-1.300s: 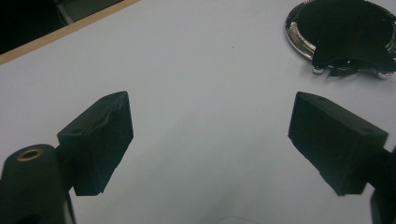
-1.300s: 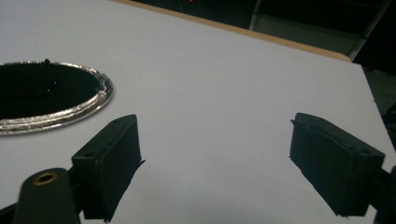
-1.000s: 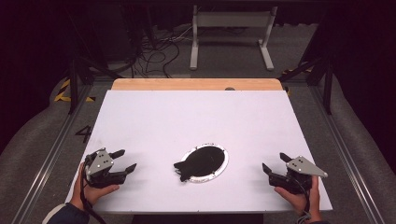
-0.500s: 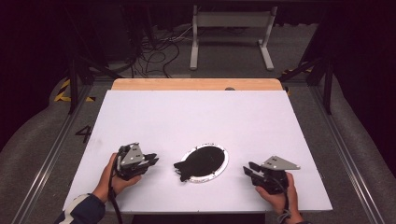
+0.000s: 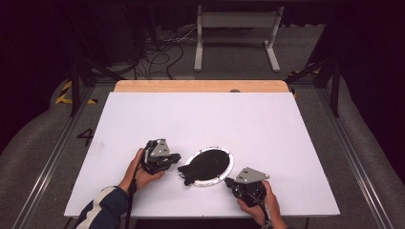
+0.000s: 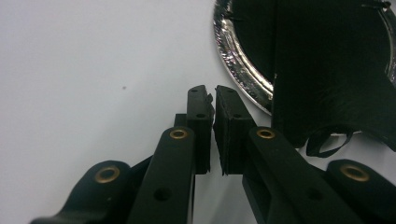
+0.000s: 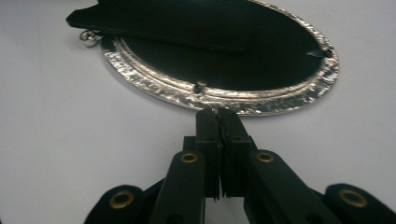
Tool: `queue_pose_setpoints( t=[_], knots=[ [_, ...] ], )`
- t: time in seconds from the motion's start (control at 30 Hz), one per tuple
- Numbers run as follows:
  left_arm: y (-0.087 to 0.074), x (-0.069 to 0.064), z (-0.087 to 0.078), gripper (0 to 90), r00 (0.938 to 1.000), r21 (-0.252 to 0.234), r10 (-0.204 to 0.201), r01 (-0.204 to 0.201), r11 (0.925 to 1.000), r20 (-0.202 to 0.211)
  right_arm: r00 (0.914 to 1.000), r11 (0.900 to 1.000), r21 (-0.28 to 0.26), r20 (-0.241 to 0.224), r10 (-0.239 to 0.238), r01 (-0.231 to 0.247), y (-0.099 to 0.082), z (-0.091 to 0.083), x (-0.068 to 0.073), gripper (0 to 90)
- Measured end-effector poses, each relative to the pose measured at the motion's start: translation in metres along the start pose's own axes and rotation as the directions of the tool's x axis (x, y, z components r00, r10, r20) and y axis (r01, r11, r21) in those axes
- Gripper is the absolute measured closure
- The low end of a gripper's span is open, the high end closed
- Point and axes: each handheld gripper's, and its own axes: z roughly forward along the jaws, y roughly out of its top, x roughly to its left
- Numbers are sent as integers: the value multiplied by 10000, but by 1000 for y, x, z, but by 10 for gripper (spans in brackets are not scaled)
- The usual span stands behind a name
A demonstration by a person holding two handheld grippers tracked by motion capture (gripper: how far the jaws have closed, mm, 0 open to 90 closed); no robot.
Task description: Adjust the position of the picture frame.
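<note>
A silver-rimmed oval plate (image 5: 229,163) lies near the table's front middle, with a flat black pouch (image 5: 205,166) on it that overhangs the rim at the left. My left gripper (image 5: 175,157) is shut, empty, just left of the pouch's overhanging end. My right gripper (image 5: 228,181) is shut at the plate's front right rim. In the left gripper view the jaws (image 6: 212,93) stand nearly together beside the rim (image 6: 238,60) and pouch (image 6: 327,70), which trails a cord loop (image 6: 327,142). In the right gripper view the shut jaws (image 7: 217,114) almost touch the rim (image 7: 224,95); the pouch (image 7: 177,23) has a small metal ring (image 7: 88,37).
The white table top (image 5: 200,119) has a wooden strip (image 5: 200,86) along its far edge. Beyond it on the floor stand a metal frame (image 5: 236,28) and loose cables (image 5: 162,47). Rails (image 5: 52,157) run along both sides of the table.
Both grippers have moved inward from the table's front corners to the plate, the left to the pouch's left end, the right to the front right rim.
</note>
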Motion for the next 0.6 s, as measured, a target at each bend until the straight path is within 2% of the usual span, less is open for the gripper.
queue_pose_setpoints(
  t=[0.13,0.2,0.27,0.37,0.47,0.6],
  knots=[
    [2,-3,5,859,9999,52,69,-69,10000,146,9997,9997,51,-7,-224,224,2,4,9,900],
    [2,-5,7,859,9996,138,89,-92,9999,285,9998,9998,71,-95,-159,159,4,5,12,900],
    [2,-6,7,859,9994,189,110,-116,9998,339,9998,9998,65,7,-178,178,5,7,13,900],
    [2,-7,7,851,9990,172,28,-36,9998,439,9985,9989,55,276,-476,475,5,8,14,892],
    [1,-8,7,882,9988,199,43,-53,9998,494,9932,9949,92,582,-1009,1005,6,9,17,897],
    [1,-10,7,895,9971,169,-26,13,9999,763,9969,9979,-20,460,-643,645,5,10,13,900]
  ],
)
